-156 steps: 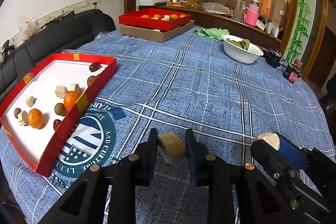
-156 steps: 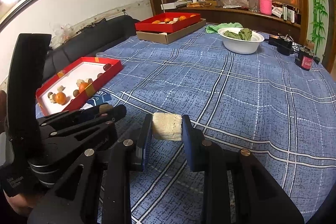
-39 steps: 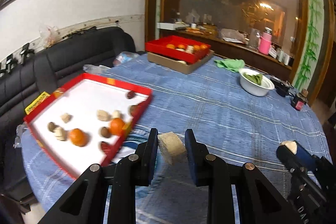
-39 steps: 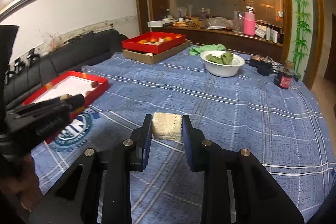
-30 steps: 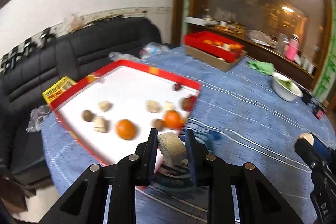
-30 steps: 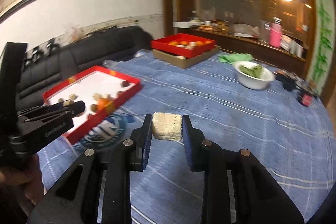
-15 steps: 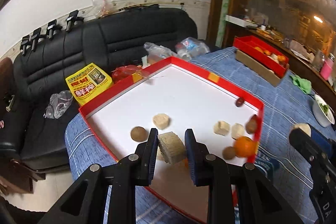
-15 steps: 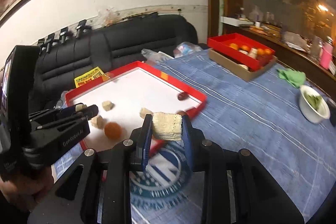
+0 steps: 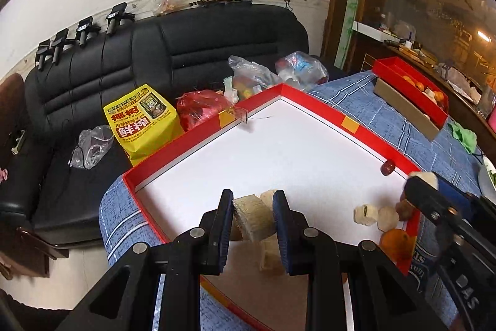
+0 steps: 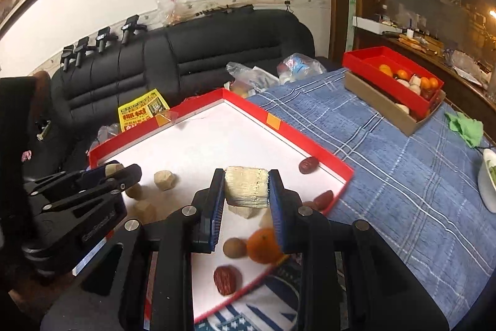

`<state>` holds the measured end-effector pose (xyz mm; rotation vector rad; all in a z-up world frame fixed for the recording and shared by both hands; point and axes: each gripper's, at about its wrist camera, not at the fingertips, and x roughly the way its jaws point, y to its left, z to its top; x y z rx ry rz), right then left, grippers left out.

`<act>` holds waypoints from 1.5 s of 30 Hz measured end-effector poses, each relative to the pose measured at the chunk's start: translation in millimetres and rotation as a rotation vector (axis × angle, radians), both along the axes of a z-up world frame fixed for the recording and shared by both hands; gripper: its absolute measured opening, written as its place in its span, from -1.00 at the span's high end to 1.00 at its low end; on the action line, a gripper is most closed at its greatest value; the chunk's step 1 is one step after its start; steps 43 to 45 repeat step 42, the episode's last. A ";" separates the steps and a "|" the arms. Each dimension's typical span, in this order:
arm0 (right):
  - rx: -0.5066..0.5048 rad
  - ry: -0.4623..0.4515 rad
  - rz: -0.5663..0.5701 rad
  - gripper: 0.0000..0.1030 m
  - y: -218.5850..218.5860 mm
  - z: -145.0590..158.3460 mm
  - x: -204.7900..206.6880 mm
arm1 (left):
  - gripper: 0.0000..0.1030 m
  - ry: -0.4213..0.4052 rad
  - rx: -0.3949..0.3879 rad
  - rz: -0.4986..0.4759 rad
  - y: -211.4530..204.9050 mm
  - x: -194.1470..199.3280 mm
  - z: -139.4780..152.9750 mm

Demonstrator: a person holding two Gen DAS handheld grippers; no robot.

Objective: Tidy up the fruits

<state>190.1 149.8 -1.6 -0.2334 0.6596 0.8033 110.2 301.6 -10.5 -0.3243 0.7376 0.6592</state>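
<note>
My left gripper (image 9: 252, 217) is shut on a pale sugarcane chunk (image 9: 252, 221) and holds it over the near corner of a red tray with a white floor (image 9: 288, 157). My right gripper (image 10: 246, 190) is shut on another pale chunk (image 10: 246, 186) over the same tray (image 10: 217, 138). In the tray lie several pale chunks (image 9: 365, 214), an orange (image 10: 263, 245), brown round fruits (image 10: 234, 247) and red dates (image 10: 308, 165). The right gripper shows at the right edge of the left wrist view (image 9: 423, 182); the left gripper shows at the left of the right wrist view (image 10: 114, 169).
The tray sits at the edge of a table with a blue plaid cloth (image 10: 387, 163). A second red tray of fruit on a cardboard box (image 10: 393, 86) stands at the back. A black sofa (image 9: 139, 67) with bags and a yellow packet (image 9: 142, 117) lies beyond the edge. A white bowl (image 10: 488, 185) is far right.
Both grippers have swung left from over the cloth to over the red tray, each still holding its chunk, and have moved lower and closer to the tray floor.
</note>
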 end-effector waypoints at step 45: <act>0.060 -0.098 0.034 -1.00 -133.6 45.1 -112.2 | -0.81 -0.047 -0.016 -0.101 -93.4 -53.7 33.8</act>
